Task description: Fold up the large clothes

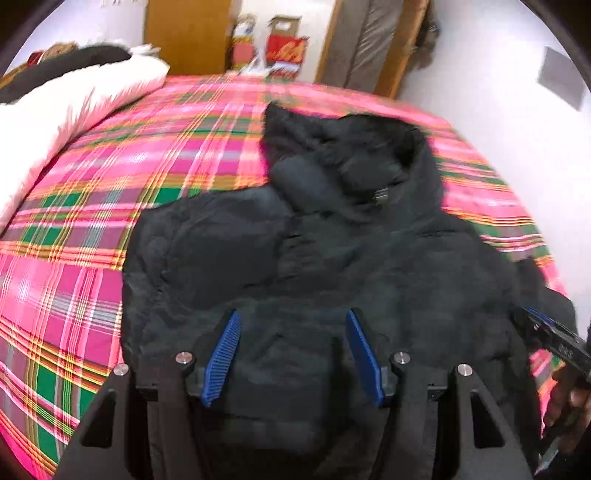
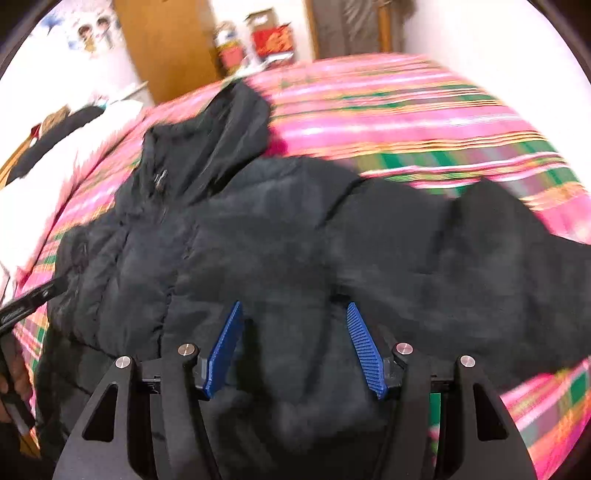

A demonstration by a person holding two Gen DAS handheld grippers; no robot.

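A black padded hooded jacket (image 1: 332, 258) lies spread on a bed with a pink plaid cover (image 1: 110, 184); its hood points to the far side. My left gripper (image 1: 291, 317) is open, blue pads apart, just above the jacket's lower body. My right gripper (image 2: 293, 310) is open too, above the jacket (image 2: 295, 240) near where a sleeve (image 2: 498, 240) stretches to the right. The right gripper also shows at the right edge of the left wrist view (image 1: 554, 339). The left gripper shows at the left edge of the right wrist view (image 2: 29, 302).
A white duvet (image 1: 66, 110) with dark clothes on it lies along the bed's left side. A wooden door (image 1: 192, 33), red boxes (image 1: 288, 48) and a grey mattress (image 1: 365, 44) stand beyond the bed (image 2: 424, 110). White wall is to the right.
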